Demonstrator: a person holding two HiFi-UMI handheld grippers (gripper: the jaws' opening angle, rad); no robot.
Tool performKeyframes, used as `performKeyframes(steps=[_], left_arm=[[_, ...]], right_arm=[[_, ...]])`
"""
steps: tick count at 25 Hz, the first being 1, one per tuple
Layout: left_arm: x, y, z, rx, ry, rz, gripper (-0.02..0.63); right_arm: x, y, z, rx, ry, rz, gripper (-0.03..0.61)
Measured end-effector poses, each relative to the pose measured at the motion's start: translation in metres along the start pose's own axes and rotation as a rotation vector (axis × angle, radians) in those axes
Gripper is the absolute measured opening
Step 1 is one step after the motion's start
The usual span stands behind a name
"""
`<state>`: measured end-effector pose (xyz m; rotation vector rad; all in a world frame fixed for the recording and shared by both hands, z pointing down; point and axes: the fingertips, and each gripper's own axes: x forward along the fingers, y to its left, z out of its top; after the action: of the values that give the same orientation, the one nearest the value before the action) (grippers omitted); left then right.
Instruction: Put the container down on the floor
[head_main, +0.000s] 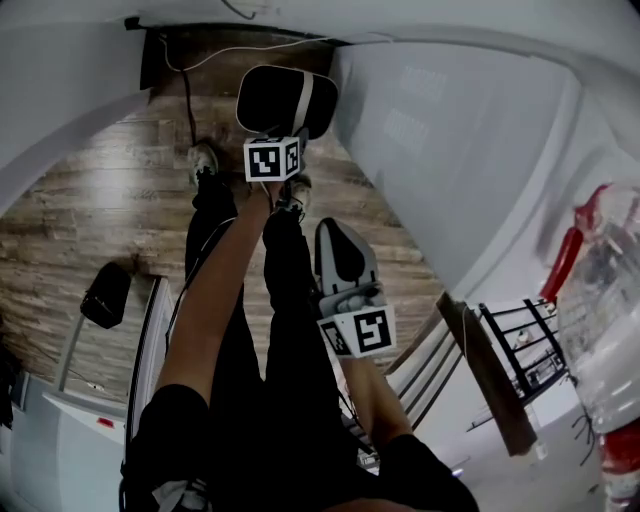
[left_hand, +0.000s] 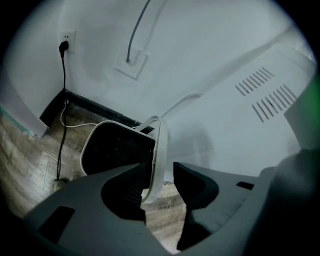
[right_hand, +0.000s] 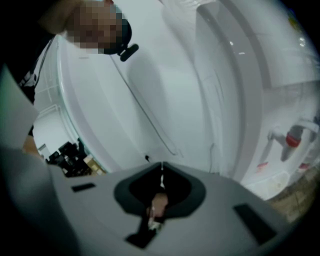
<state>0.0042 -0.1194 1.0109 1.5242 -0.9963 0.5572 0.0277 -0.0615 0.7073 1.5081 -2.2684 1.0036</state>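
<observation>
Drawing my spread left gripper (left_hand: 157, 171) straight off the white handle (left_hand: 160, 150) between its jaws should leave the container (left_hand: 117, 147) undisturbed on the floor (left_hand: 25, 160).

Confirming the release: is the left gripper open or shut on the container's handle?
Open. On the left gripper the jaws stand apart around the white handle, a gap beside it; the container sits on the floor.
</observation>
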Motion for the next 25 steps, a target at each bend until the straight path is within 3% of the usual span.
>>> performKeyframes(steps=[8, 13, 16, 20, 25], left_arm=[[-0.057, 0.003, 0.000, -0.053, -0.056, -0.001, 0.187], [-0.132, -0.008, 0.017, -0.016, -0.125, -0.034, 0.040], [-0.178, -0.022, 0.031, 0.009, -0.186, -0.085, 0.028], [-0.251, -0.058, 0.047, 0.067, -0.263, -0.142, 0.028], [-0.355, -0.136, 0.079, 0.161, -0.386, -0.228, 0.028]], right_arm=[[-0.012, 0.014, 0.026, -0.021, -0.023, 0.005, 0.034], [-0.028, 0.034, 0.057, -0.047, -0.046, 0.003, 0.034], [-0.039, 0.044, 0.077, -0.058, -0.060, 0.006, 0.034], [-0.067, 0.056, 0.106, -0.076, -0.074, -0.001, 0.034], [-0.108, 0.064, 0.149, -0.065, -0.115, -0.015, 0.034]])
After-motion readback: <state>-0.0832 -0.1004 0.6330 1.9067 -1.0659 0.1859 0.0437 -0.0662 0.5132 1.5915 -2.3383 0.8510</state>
